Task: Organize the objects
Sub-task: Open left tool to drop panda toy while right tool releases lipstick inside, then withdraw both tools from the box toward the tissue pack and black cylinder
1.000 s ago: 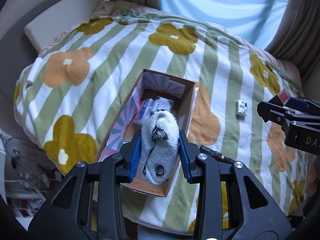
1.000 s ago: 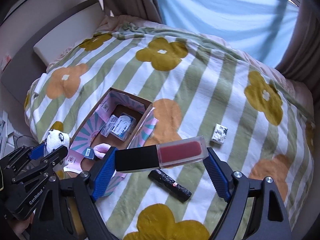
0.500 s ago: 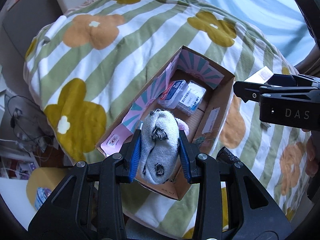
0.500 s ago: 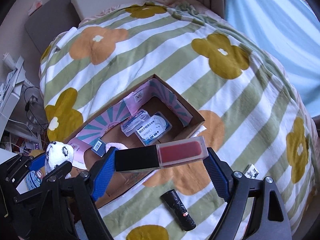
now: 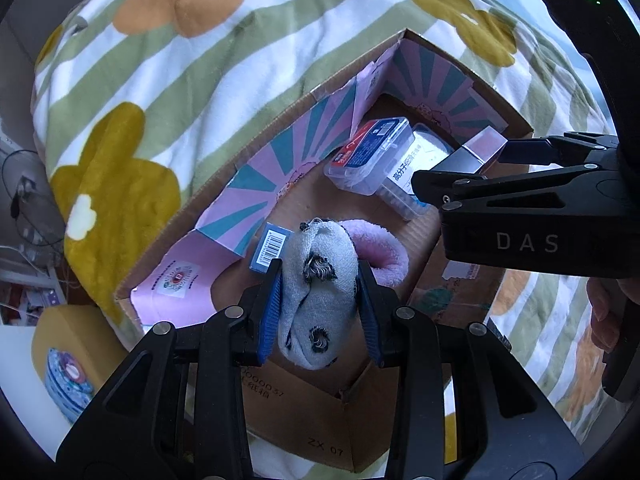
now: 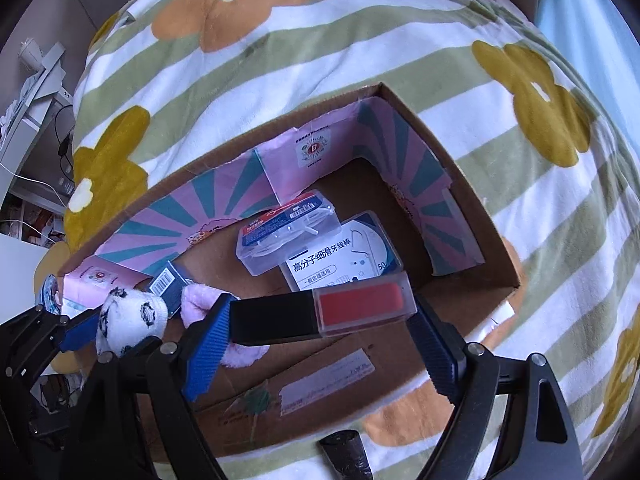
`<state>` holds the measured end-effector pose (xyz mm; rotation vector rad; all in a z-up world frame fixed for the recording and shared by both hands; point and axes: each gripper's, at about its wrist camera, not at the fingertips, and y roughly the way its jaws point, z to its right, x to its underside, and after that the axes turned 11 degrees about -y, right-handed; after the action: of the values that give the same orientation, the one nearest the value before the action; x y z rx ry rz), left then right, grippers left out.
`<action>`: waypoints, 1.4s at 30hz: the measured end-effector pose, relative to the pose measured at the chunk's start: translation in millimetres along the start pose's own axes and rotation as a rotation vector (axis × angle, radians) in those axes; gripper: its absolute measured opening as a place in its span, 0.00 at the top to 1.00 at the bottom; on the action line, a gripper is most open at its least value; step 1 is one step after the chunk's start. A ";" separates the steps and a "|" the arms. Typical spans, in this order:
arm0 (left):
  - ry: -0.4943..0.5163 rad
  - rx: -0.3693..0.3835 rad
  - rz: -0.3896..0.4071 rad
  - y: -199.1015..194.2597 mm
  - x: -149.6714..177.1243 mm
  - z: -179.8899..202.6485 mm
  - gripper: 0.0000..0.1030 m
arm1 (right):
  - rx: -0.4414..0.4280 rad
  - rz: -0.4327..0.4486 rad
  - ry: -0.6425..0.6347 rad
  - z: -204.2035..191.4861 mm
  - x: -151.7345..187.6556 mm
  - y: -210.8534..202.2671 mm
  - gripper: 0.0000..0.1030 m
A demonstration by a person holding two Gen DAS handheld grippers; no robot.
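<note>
Both grippers have dropped over the open cardboard box [image 6: 460,184]: left gripper [image 5: 318,300] jaws clamp grey knitted sock-toy [image 5: 316,304], right gripper [image 6: 320,340] jaws clamp red-and-black lip-gloss tube [image 6: 320,316]. Neither's released yet; black tube [image 6: 346,454] still on bed w/ striped floral blanket [image 6: 360,56].

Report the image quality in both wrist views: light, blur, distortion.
Left wrist view: dim, bluish, strongly curved; rolled sock sharp, cardboard box readable. Right wrist view: brighter daylight, same bending at the edges; lip gloss tube crisp, blanket slightly soft.

Cardboard box [image 6: 456,184] on flowered striped blanket [image 6: 320,60]
</note>
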<state>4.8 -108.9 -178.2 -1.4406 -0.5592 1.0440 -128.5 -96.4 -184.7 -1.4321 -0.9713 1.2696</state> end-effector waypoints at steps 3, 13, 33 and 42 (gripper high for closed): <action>-0.015 -0.003 -0.012 8.9 0.8 -1.5 0.69 | -0.014 -0.015 -0.014 1.6 -1.8 15.1 0.20; -0.022 -0.013 -0.036 18.6 3.9 -1.3 0.69 | -0.038 -0.036 -0.029 2.2 -4.7 27.4 0.20; -0.022 -0.005 -0.011 15.6 -1.7 2.7 0.00 | -0.018 -0.028 -0.072 -8.4 -4.9 22.7 0.01; 0.019 0.004 0.002 -20.8 1.2 5.5 0.00 | -0.006 -0.004 -0.046 -8.3 -4.4 -11.4 0.01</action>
<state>5.7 -101.3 -158.0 -1.4459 -0.5418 1.0319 -120.6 -99.2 -172.5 -1.4107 -1.0088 1.3024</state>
